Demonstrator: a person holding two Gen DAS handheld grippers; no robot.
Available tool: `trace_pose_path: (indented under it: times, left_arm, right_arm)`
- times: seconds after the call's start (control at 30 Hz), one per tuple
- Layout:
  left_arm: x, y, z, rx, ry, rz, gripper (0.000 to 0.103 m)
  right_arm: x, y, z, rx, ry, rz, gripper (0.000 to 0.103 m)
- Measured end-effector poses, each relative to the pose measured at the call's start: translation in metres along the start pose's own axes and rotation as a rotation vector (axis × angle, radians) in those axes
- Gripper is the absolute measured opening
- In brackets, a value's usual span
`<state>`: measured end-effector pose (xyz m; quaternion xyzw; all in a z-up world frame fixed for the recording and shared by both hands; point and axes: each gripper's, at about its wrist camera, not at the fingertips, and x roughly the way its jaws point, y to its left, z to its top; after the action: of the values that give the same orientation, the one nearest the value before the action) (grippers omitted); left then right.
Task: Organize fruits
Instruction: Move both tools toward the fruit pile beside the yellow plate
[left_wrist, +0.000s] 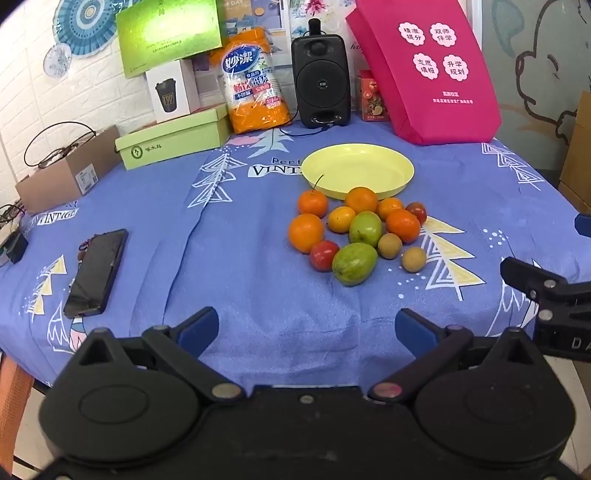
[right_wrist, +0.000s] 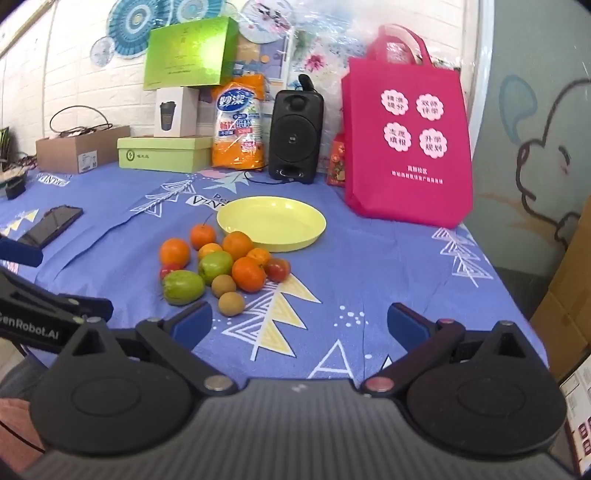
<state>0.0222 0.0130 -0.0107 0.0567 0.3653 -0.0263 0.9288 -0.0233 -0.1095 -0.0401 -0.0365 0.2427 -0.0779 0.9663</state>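
A heap of fruit (left_wrist: 356, 230) lies on the blue cloth just in front of an empty yellow plate (left_wrist: 357, 170): several oranges, two green fruits (left_wrist: 354, 263), red ones and small brown ones. My left gripper (left_wrist: 306, 330) hangs open over the near cloth, well short of the heap, nothing between its fingers. In the right wrist view the same heap (right_wrist: 221, 267) sits left of centre, the plate (right_wrist: 271, 222) behind it. My right gripper (right_wrist: 299, 325) is open and empty, its left fingertip close to a brown fruit (right_wrist: 231, 303).
A black phone (left_wrist: 96, 272) lies on the cloth at the left. Along the back stand green boxes (left_wrist: 173, 142), a cardboard box (left_wrist: 68, 173), an orange cup pack (left_wrist: 255, 79), a black speaker (left_wrist: 320, 81) and a pink bag (left_wrist: 424, 70). The table edge drops off at right.
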Motion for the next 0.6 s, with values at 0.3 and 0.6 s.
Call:
trace_pose_path:
  times: [0.3, 0.6]
  left_arm:
    - [0.012, 0.008, 0.000, -0.031, 0.025, 0.020, 0.103]
    - [0.020, 0.005, 0.002, -0.020, 0.038, 0.029, 0.103]
  right_arm:
    - [0.001, 0.003, 0.002, -0.018, -0.009, 0.056, 0.103]
    - [0.008, 0.005, 0.002, -0.025, 0.009, 0.069, 0.103]
